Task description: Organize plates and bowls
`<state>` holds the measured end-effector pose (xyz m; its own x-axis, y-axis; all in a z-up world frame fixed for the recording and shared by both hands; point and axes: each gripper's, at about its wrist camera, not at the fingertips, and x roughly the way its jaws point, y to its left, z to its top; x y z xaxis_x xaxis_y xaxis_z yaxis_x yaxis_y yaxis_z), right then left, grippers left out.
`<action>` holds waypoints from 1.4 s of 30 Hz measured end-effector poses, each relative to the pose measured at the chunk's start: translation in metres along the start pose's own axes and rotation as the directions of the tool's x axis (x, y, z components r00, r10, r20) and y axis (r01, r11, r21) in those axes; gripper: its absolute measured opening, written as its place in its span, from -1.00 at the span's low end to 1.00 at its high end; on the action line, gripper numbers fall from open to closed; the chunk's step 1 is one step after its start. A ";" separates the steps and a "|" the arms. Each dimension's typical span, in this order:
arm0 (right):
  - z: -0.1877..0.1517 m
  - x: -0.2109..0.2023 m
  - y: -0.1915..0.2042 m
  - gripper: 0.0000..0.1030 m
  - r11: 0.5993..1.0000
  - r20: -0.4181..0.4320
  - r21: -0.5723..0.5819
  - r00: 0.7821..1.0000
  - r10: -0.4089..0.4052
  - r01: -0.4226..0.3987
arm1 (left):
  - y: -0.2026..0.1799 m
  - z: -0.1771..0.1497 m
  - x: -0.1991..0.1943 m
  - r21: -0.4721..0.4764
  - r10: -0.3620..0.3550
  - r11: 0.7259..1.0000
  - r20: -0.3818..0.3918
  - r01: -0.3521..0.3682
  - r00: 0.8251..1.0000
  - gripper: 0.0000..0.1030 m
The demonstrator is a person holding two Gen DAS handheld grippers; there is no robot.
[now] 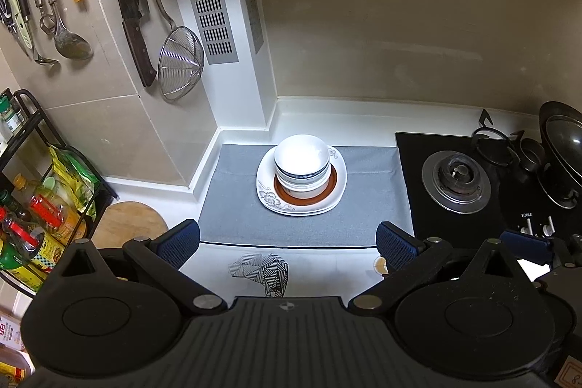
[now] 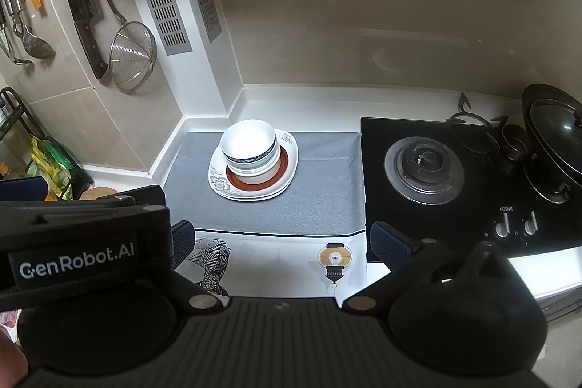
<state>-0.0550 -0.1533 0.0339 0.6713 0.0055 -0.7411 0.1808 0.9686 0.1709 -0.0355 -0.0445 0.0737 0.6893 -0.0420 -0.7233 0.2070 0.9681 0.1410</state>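
While both grippers hover near surface's front edge, jaws apart and empty, bowl stack [image 1: 302,162] on plates [image 1: 269,197] sits ahead toward back edge; left gripper [image 1: 287,242] squarer on, right gripper [image 2: 276,242] offset.

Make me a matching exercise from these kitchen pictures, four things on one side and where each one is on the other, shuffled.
Things:
1. stacked bowls
2. strainer
3. wok lid
4. bottles

Places:
A. hanging on the tiled wall
B. on the stove's far right burner
C. on the black rack at far left
D. on the plates, on the grey mat

Pairs: 1-D, 2-A, 3-B, 4-C
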 end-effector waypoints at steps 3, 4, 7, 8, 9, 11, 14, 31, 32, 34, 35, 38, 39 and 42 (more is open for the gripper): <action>-0.001 0.000 0.000 0.99 1.000 0.000 -0.003 1.000 0.002 -0.002 | 0.001 -0.001 0.000 0.000 0.002 1.000 0.000 -0.002 1.000 0.99; -0.001 0.001 0.001 0.99 1.000 -0.001 -0.005 1.000 0.003 -0.003 | 0.002 -0.001 0.000 -0.002 0.002 1.000 -0.002 -0.002 1.000 0.99; -0.001 0.001 0.001 0.99 1.000 -0.009 -0.009 1.000 0.002 -0.002 | 0.005 -0.002 0.002 -0.006 0.001 1.000 -0.011 -0.001 1.000 0.99; -0.001 0.002 0.001 0.99 1.000 -0.010 -0.010 1.000 0.003 -0.004 | 0.005 -0.002 0.001 -0.007 0.002 1.000 -0.011 -0.002 1.000 0.99; -0.001 0.001 0.002 0.99 1.000 -0.009 -0.010 1.000 0.003 -0.003 | 0.006 -0.002 0.001 -0.008 0.001 1.000 -0.010 -0.002 1.000 0.99; -0.002 0.001 0.004 0.99 1.000 -0.007 -0.012 1.000 -0.001 0.001 | 0.007 -0.003 0.001 -0.007 -0.002 1.000 -0.008 0.002 1.000 0.99; -0.004 0.000 0.005 0.99 1.000 -0.006 -0.010 1.000 -0.002 0.002 | 0.008 -0.003 0.001 0.000 -0.003 1.000 -0.007 0.003 1.000 0.99; -0.009 0.001 0.005 0.99 1.000 -0.007 -0.003 1.000 -0.019 0.019 | 0.010 -0.006 0.004 0.020 -0.019 1.000 -0.007 0.019 1.000 0.99; -0.009 0.001 0.005 0.99 1.000 -0.007 -0.004 1.000 -0.020 0.020 | 0.011 -0.007 0.004 0.021 -0.020 1.000 -0.007 0.020 1.000 0.99; -0.009 0.002 0.007 0.99 1.000 -0.009 -0.006 1.000 -0.021 0.021 | 0.011 -0.007 0.005 0.023 -0.018 1.000 -0.009 0.018 1.000 0.99; -0.009 0.002 0.007 0.99 1.000 -0.010 -0.007 1.000 -0.023 0.023 | 0.011 -0.007 0.005 0.024 -0.017 1.000 -0.010 0.017 1.000 0.99; -0.008 0.004 0.009 0.99 1.000 -0.014 -0.011 1.000 -0.028 0.028 | 0.012 -0.006 0.007 0.025 -0.018 1.000 -0.014 0.019 1.000 0.99; -0.009 0.005 0.010 0.99 1.000 -0.014 -0.011 0.999 -0.029 0.029 | 0.012 -0.007 0.007 0.026 -0.018 0.999 -0.013 0.018 1.000 0.99; -0.009 0.007 0.010 0.99 0.999 -0.017 -0.013 0.999 -0.030 0.029 | 0.014 -0.007 0.010 0.027 -0.019 0.999 -0.015 0.019 1.000 0.99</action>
<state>-0.0549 -0.1411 0.0251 0.6537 -0.0191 -0.7565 0.1911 0.9715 0.1406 -0.0306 -0.0293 0.0643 0.6747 -0.0567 -0.7359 0.2388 0.9602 0.1450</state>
